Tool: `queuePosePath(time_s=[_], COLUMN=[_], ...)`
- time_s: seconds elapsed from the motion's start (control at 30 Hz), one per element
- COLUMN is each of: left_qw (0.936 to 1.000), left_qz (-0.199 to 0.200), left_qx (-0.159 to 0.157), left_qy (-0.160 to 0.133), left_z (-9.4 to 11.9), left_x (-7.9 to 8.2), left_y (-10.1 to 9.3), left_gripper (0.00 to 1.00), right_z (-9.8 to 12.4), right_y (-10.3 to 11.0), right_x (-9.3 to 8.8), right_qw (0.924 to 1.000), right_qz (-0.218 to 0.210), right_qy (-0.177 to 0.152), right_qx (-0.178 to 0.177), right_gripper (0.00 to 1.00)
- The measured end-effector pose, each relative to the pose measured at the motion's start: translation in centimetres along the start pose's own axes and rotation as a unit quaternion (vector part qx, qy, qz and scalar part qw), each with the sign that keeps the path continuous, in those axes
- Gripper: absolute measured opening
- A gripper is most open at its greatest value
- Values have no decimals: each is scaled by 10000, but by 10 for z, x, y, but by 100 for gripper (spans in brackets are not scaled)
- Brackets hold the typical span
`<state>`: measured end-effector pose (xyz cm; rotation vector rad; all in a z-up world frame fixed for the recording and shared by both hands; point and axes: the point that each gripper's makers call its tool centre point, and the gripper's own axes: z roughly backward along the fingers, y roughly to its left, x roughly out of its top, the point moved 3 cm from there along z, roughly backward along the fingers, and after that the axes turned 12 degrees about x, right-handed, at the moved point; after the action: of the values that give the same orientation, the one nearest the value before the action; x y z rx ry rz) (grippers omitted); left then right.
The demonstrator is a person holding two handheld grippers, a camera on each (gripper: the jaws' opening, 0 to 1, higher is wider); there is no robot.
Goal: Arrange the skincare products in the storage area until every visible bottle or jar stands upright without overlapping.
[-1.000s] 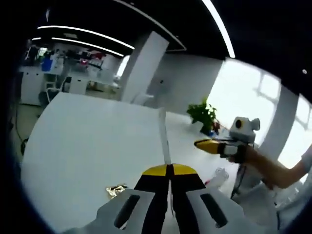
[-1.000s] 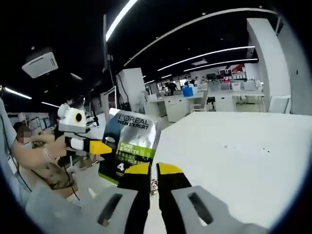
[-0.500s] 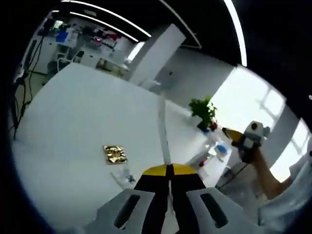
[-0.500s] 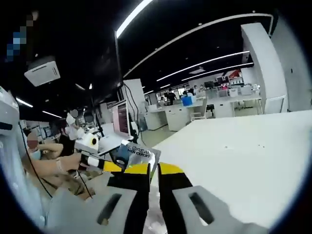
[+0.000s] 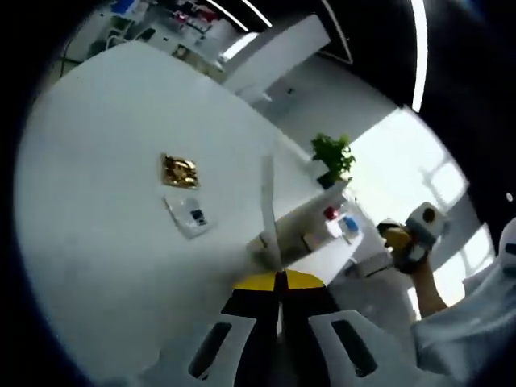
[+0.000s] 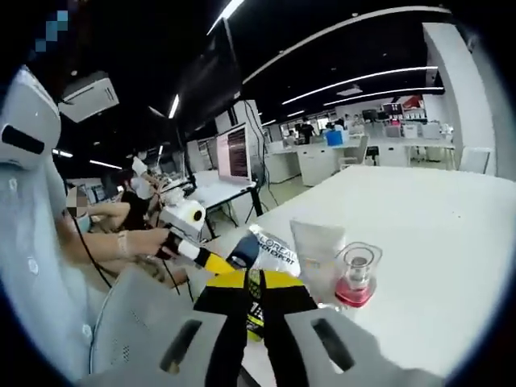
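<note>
My left gripper (image 5: 278,280) is shut on a thin flat packet (image 5: 268,211) that I see edge-on, rising between its jaws. In the right gripper view this is a dark L'Oreal sachet (image 6: 272,253), pinched by the left gripper (image 6: 219,262) coming in from the left in a person's hand. My right gripper (image 6: 254,280) has its jaws together with nothing in them, just in front of that sachet. Beside it stand a white tube (image 6: 314,251) and a clear jar with a pink base (image 6: 355,278). The right gripper (image 5: 393,236) hovers off the table's right edge.
A gold sachet (image 5: 179,169) and a white sachet (image 5: 189,216) lie flat on the white table (image 5: 105,161). A white box (image 5: 318,238) holds small red and blue items by a plant (image 5: 332,156). People sit at desks with a monitor (image 6: 234,153) behind.
Both cameras have swung. The left view now looks down on the table and white box. The right view has dropped, bringing the tube and jar in; the sachet sits nearer my right jaws.
</note>
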<state>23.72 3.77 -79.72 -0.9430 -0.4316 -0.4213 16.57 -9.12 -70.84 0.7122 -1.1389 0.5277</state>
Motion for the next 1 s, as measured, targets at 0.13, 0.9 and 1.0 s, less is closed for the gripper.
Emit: queuePosePath(time_s=[0.13,0.9,1.0], left_qw=[9986,9907,9911], left_qz=[-223,53,-178], left_qx=[374,852,867], left_qy=[291,1058,995], left_z=[-7,-36,-37], left_x=[-16,-39,-40], left_y=[13,34,33], left_gripper=[0,0,0], right_z=[-16,-81,-83], right_y=[13,2,-1], right_x=[-21,-109,-118], right_qw=[9982,9660,9583], right_qz=[228,569,702], right_qy=[508,2484,2736], right_qx=[208,435,431], right_gripper=[7,18,23])
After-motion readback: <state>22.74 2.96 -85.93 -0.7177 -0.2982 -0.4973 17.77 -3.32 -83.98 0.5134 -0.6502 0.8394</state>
